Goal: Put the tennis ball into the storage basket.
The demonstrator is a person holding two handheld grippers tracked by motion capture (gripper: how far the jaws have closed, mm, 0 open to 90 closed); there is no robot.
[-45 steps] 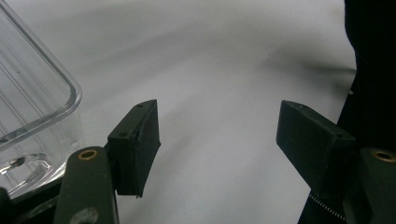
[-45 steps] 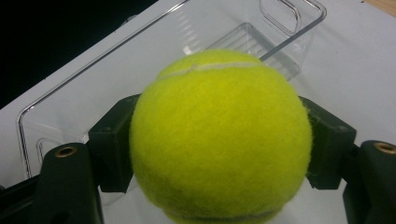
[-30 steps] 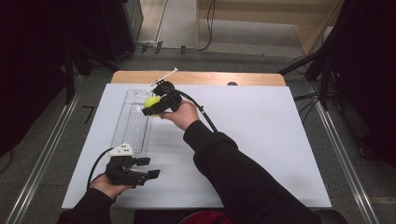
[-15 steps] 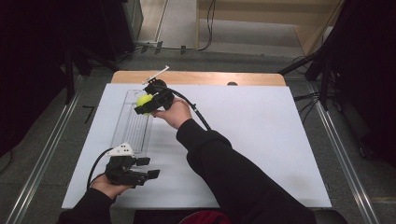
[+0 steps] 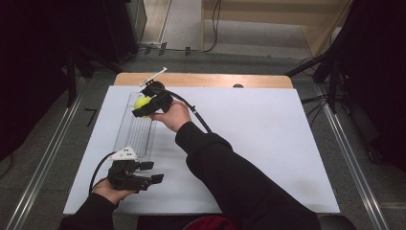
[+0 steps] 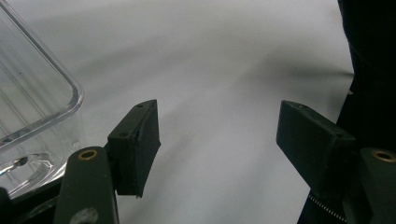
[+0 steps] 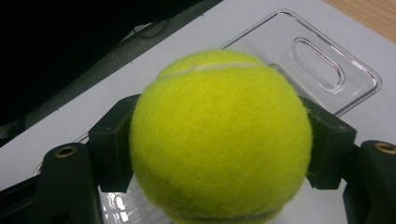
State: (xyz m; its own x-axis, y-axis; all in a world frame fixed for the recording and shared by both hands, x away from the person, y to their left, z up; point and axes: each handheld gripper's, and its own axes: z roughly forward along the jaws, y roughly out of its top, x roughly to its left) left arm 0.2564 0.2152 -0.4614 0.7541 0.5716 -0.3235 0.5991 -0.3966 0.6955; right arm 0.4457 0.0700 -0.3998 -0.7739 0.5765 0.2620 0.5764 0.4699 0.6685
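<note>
Reaching right claw (image 5: 142,106) gripping tennis ball (image 7: 219,140) over clear tray (image 5: 136,132), left claw (image 6: 219,140) agape.

tray (image 5: 135,132) on table (image 5: 268,143), left side | ball (image 5: 141,102) above tray's far end (in claw)

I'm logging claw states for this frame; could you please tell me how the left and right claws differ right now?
The left claw is open with nothing between its jaws; the right claw is shut on a ball. The left claw sits near the table's front edge, beside the near end of the clear tray; the right claw is over the tray's far end. Both have black jaws and a trailing cable.
</note>
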